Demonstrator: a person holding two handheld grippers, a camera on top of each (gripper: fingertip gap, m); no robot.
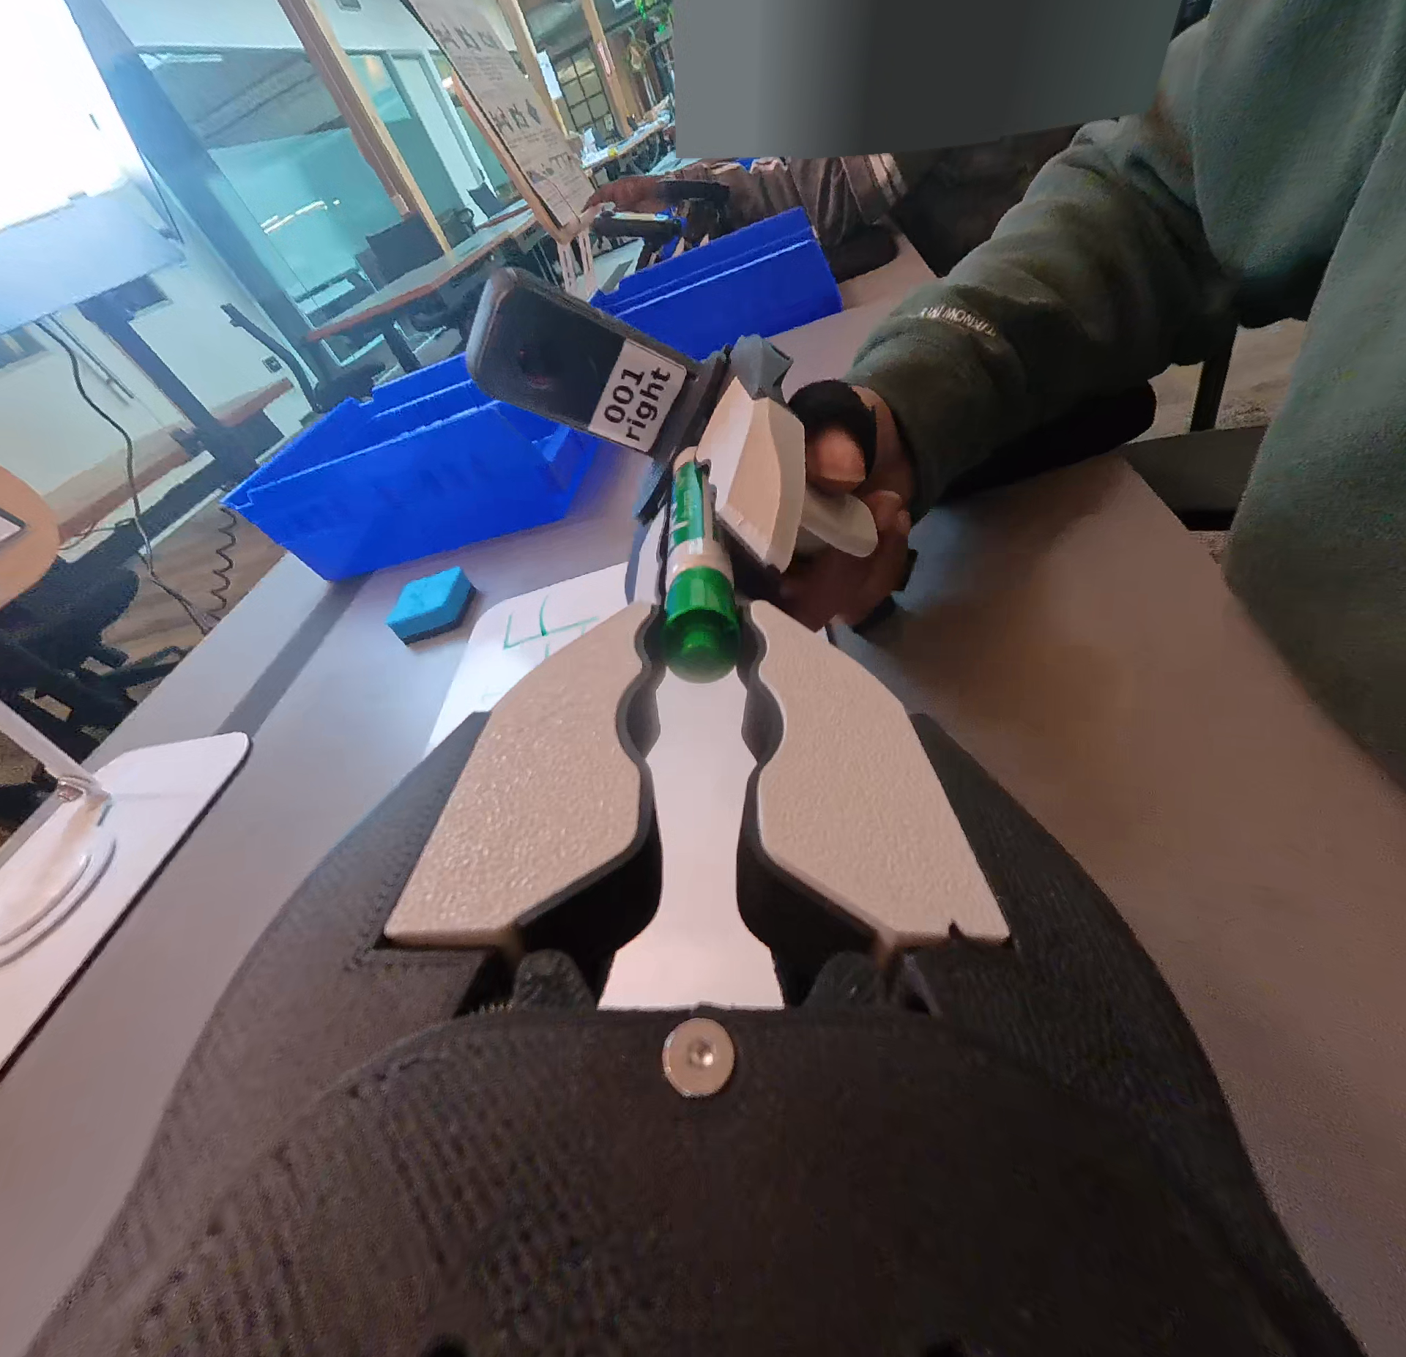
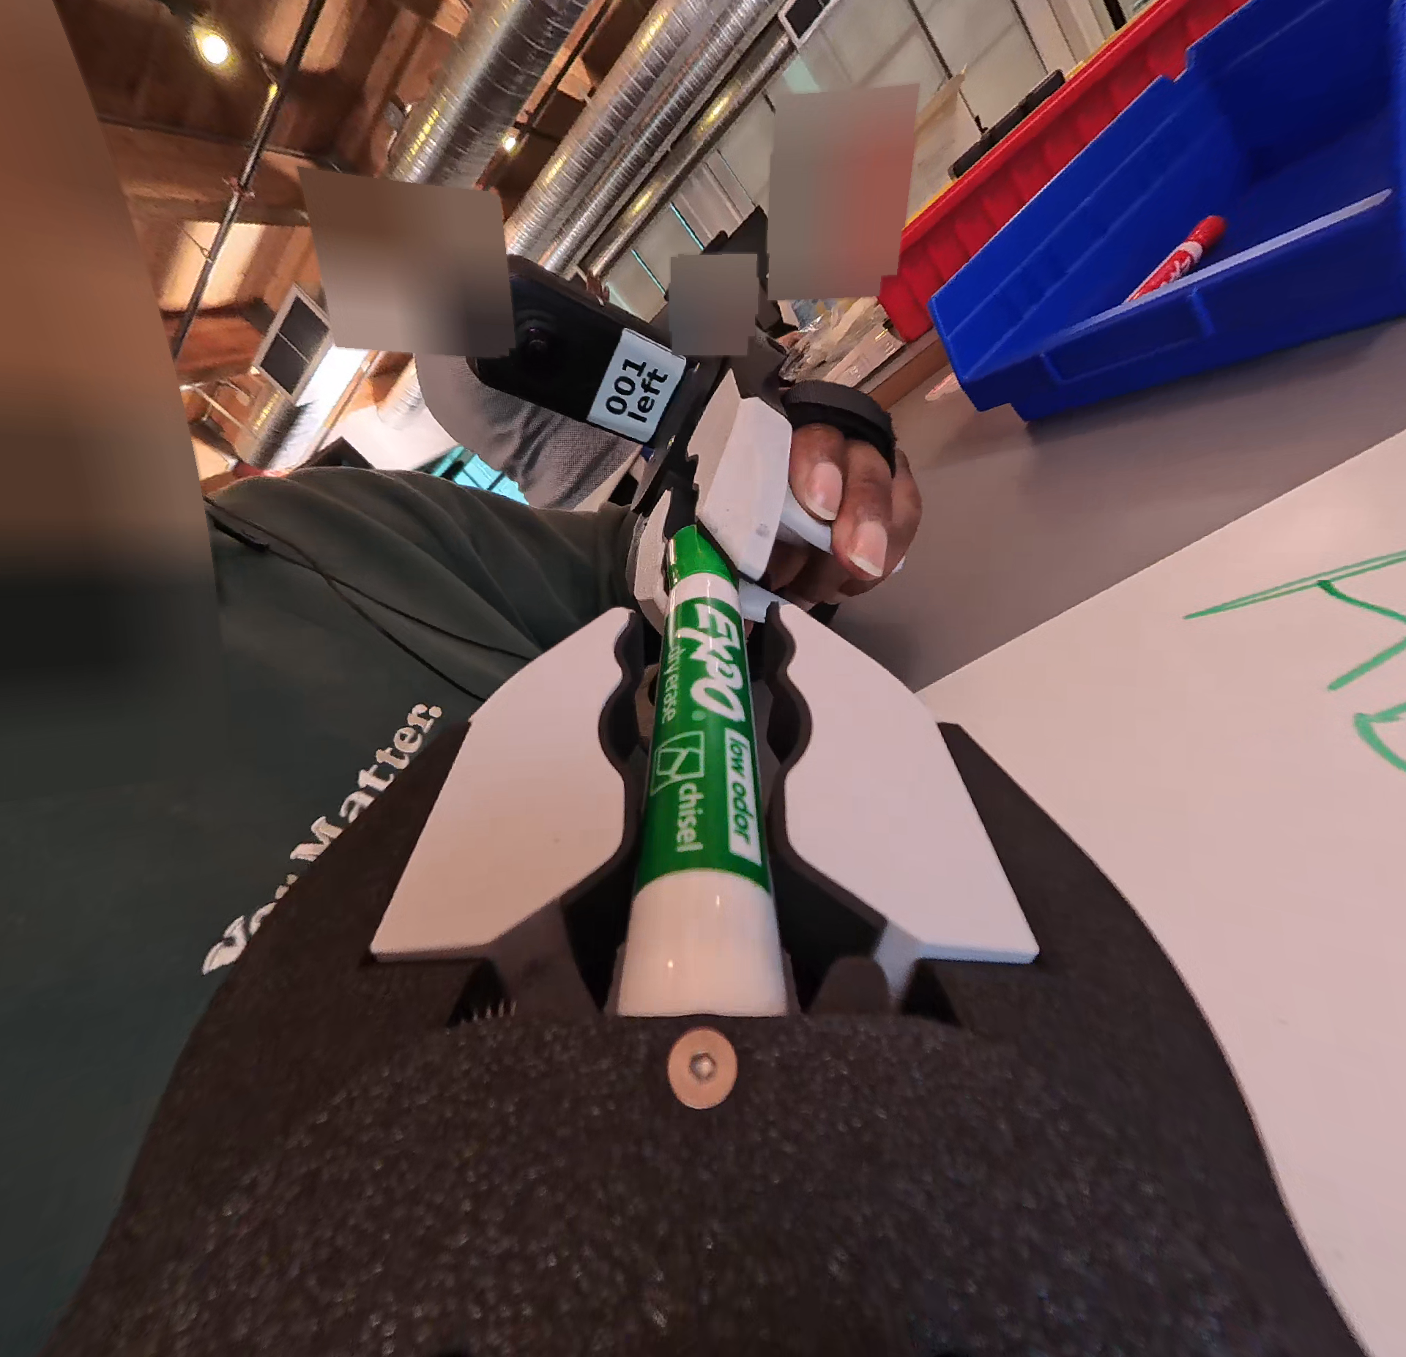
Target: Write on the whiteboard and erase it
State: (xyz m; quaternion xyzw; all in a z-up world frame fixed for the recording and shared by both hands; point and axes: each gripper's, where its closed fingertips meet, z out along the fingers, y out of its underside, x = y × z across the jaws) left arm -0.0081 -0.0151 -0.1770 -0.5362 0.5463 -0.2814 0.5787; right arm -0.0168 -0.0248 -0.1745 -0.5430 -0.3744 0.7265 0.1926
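Marker work first, from the left wrist view: the left gripper [image 1: 700,639] has its fingers drawn narrow around the green cap [image 1: 700,628] of a green dry-erase marker [image 1: 688,529]. At twelve o'clock the right gripper [image 1: 700,560] clamps the barrel. I can't tell whether the cap is fully seated. The whiteboard [image 1: 517,636], carrying green strokes, lies at ten o'clock, with the blue eraser [image 1: 430,605] beyond it.

From the right wrist view, the marker runs lengthwise between the right gripper's closed fingers, its white end at six o'clock and its far end inside the left gripper at twelve. The whiteboard spreads out at three o'clock.

The marker looks light, stiff and slick. I'd hold it mid-barrel and take the cap by its ribbed collar, pulling straight along the axis.
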